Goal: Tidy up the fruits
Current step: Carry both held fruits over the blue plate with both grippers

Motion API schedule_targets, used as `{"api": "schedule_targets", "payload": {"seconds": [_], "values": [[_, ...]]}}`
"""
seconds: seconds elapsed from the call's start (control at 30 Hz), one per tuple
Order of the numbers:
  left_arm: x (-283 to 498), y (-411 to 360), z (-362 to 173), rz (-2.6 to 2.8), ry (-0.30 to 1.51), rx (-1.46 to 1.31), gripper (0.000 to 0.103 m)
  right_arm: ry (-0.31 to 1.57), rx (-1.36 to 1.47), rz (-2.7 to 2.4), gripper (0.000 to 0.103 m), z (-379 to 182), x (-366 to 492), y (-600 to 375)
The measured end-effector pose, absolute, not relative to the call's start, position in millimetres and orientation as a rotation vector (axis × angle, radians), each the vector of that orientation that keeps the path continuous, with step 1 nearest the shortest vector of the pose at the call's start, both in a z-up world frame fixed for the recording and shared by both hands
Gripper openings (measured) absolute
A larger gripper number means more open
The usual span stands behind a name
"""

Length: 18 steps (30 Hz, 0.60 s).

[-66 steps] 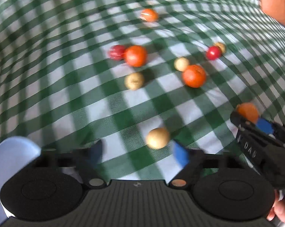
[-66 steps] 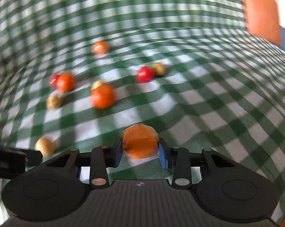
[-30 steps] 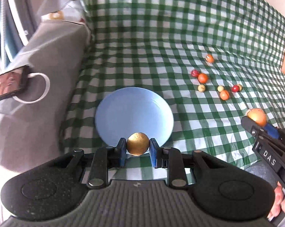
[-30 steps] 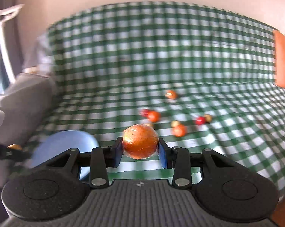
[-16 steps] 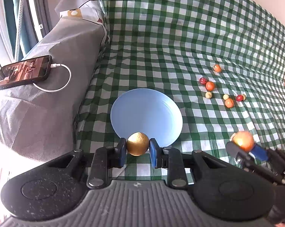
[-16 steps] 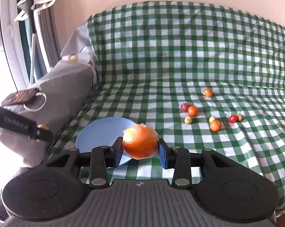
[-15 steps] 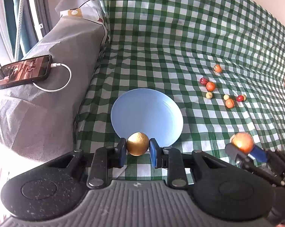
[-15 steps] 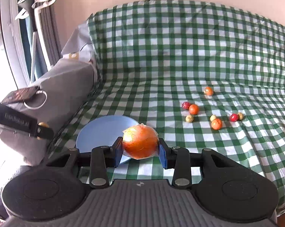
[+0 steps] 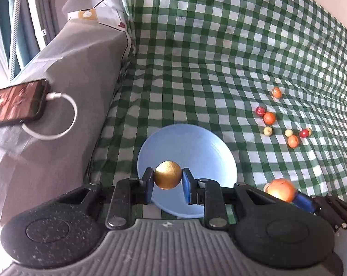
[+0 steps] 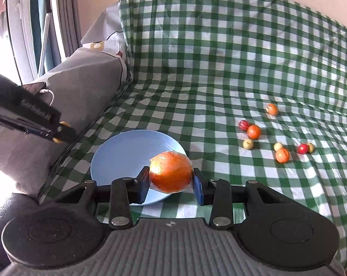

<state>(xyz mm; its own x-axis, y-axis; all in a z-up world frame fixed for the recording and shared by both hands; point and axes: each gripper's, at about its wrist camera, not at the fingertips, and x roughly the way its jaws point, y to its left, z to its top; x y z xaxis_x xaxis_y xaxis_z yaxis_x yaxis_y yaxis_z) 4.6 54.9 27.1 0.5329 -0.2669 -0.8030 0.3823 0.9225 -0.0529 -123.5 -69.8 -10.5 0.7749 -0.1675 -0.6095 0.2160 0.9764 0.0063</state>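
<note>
My left gripper (image 9: 167, 185) is shut on a small golden-brown fruit (image 9: 167, 177), held over the near part of the blue plate (image 9: 196, 147). In the right wrist view my right gripper (image 10: 171, 185) is shut on a larger orange fruit (image 10: 171, 174) wrapped in clear film, over the plate's (image 10: 118, 156) near right rim. That orange fruit (image 9: 280, 189) also shows at the lower right of the left wrist view. Several small red, orange and yellow fruits (image 9: 268, 117) (image 10: 253, 131) lie loose on the green checked cloth to the right of the plate.
A grey-covered cushion (image 9: 65, 73) rises at the left with a phone (image 9: 14, 103) and a white charging cable (image 9: 58, 117) on it. The checked cloth (image 10: 219, 57) climbs a backrest behind. The left gripper's body (image 10: 30, 117) reaches in from the left of the right wrist view.
Both grippers have moved closer to the blue plate, each keeping its fruit. The plate now looks bigger and sits right behind the held fruits; the right gripper's fruit has drawn nearer the left gripper.
</note>
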Motion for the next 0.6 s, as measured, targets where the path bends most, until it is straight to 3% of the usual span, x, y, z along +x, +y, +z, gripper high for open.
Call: {"api": "schedule_targets", "payload": {"seconds": [0.6], "values": [[84, 11, -51, -0.378, 0.995, 0.238, 0.029, 0.809, 0.013, -0.148, 0.040, -69, -27, -78]]}}
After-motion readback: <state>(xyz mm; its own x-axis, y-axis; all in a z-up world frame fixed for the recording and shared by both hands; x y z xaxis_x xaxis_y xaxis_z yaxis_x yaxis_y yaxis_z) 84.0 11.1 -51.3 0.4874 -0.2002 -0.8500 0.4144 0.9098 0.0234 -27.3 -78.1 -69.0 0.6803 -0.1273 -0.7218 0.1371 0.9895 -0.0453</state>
